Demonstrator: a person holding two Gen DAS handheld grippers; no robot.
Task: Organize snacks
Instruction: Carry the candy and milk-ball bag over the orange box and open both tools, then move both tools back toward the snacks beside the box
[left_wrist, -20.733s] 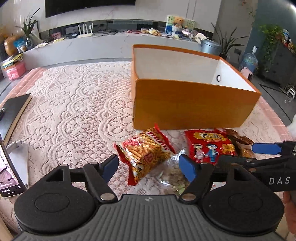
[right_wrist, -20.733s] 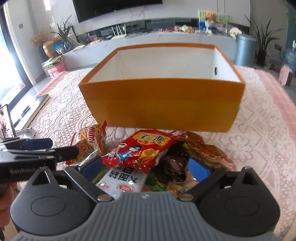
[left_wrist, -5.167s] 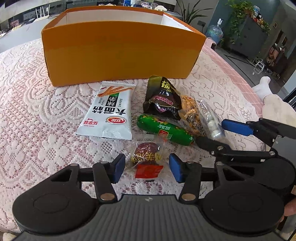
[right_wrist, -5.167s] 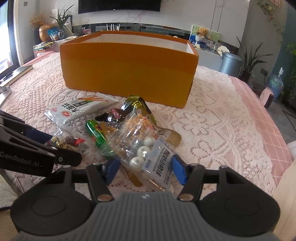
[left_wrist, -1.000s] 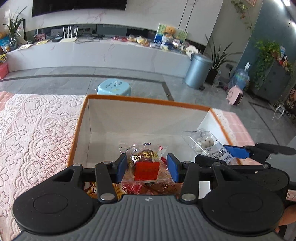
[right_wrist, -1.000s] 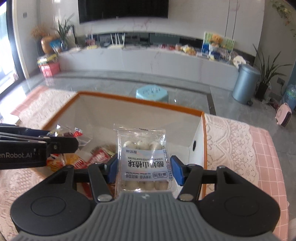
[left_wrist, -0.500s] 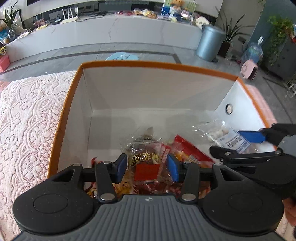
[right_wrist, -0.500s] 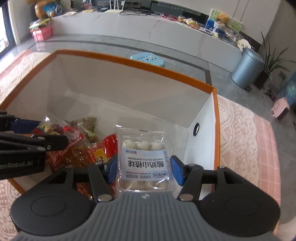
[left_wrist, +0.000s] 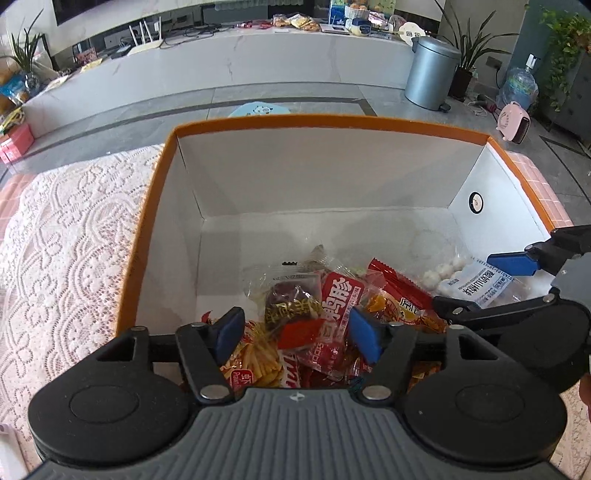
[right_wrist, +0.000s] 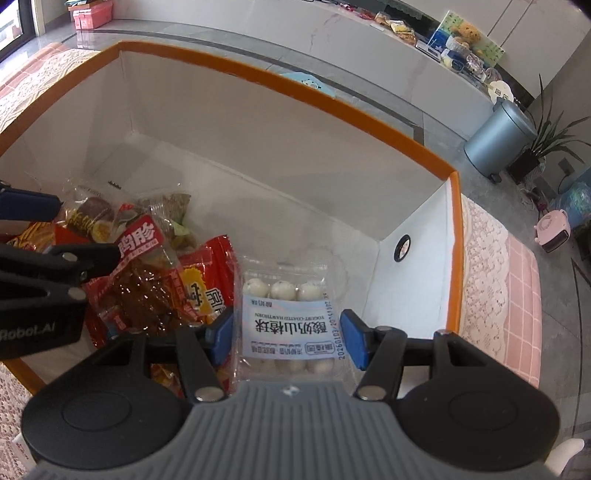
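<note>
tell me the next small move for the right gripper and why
Probably open the right gripper: it holds the clear pack of white balls low inside the orange box, beside the snack pile. The left gripper has just opened over that pile.

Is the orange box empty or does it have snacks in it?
Not empty. The orange box holds a pile of snack packets, though bare floor remains.

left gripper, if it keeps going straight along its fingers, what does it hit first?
Probably the small clear packet with the red label on top of the snack pile in the orange box. It lies loose between the left gripper pads, whose jaws have just been opening. Depth is unclear.
</note>
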